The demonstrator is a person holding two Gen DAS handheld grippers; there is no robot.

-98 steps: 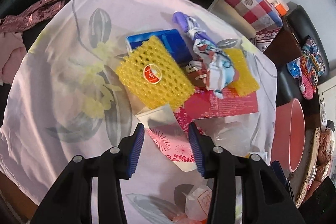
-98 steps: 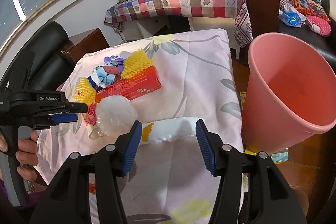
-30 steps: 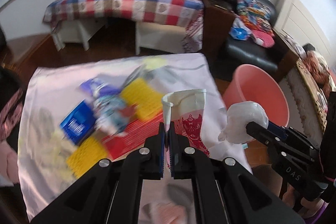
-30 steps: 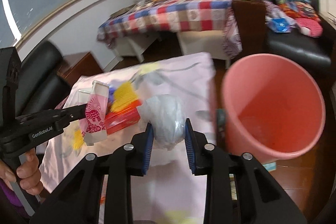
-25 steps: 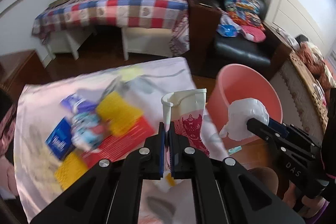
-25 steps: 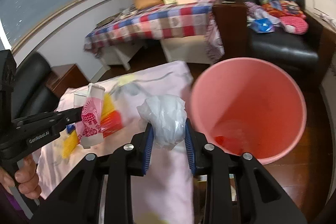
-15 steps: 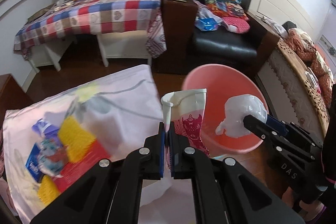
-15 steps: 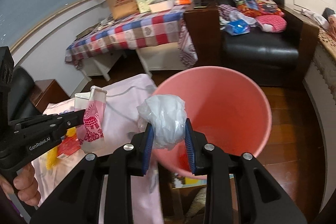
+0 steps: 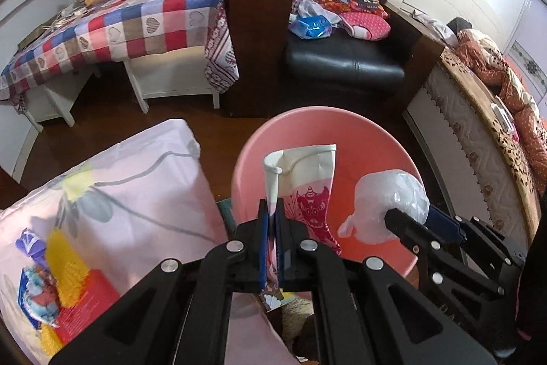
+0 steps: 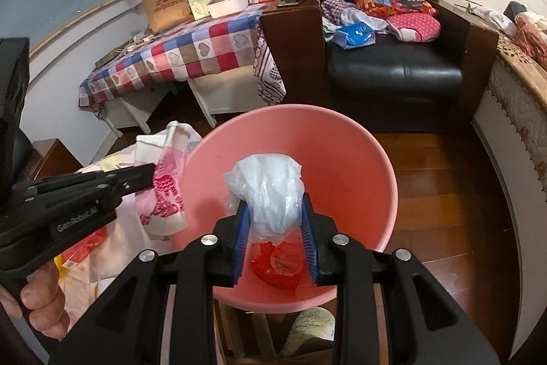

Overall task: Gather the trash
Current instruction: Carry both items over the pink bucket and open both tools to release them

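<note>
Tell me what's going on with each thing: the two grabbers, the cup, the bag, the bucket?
Left gripper: jaws shut on the paper cup.
Paper cup: flattened, held above the bucket.
Right gripper: jaws shut on the plastic bag.
Plastic bag: crumpled, held above the bucket.
Bucket: upright, open, red wrapper at its bottom.

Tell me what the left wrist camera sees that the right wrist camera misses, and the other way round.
Only the left wrist view shows the yellow foam nets lying on the flowered cloth. Only the right wrist view shows red trash at the bucket's bottom and a hand. Both show the pink bucket, the flattened paper cup and the crumpled plastic bag.
</note>
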